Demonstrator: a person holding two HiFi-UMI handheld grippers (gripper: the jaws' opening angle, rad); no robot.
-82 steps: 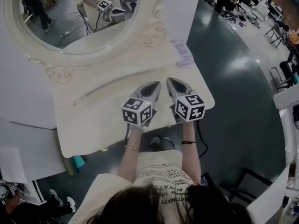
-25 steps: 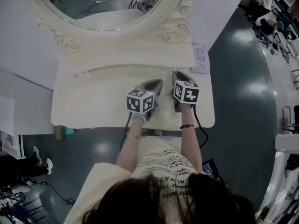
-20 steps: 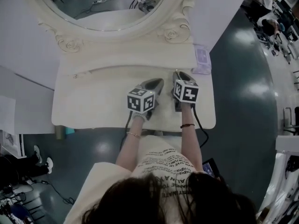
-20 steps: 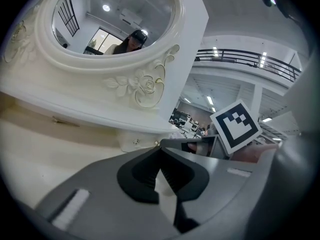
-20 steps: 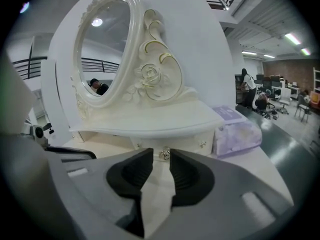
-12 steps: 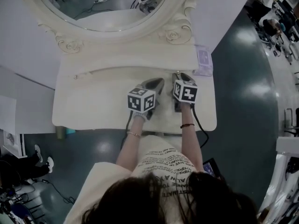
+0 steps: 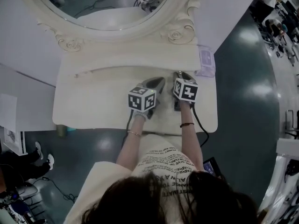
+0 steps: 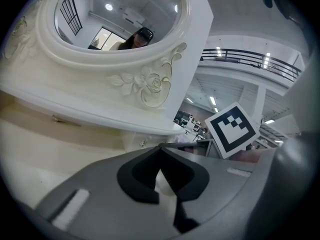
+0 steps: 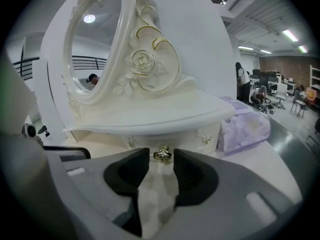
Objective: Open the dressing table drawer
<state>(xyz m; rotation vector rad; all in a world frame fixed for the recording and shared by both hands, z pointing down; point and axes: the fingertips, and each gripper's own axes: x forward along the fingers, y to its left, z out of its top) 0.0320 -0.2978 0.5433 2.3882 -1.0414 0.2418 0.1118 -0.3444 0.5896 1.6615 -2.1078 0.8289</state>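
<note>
Oval mirror [image 7: 100, 6] in carved cream frame, rose scrolls at both lower corners, glass reflecting grey floor and cables
Purple patterned soft pack [image 7: 206, 62] lying flat at right rear, near frame's right scroll
Glossy dark grey-green floor [image 7: 243, 106], patches of light glare
Teal object [image 7: 70, 130] on floor at left, mostly hidden
White panel [image 7: 21, 50] at left
Dark screen device [image 7: 211, 168] on floor, lower right
Chairs and people [image 7: 275, 17] far right, too small for detail
</note>
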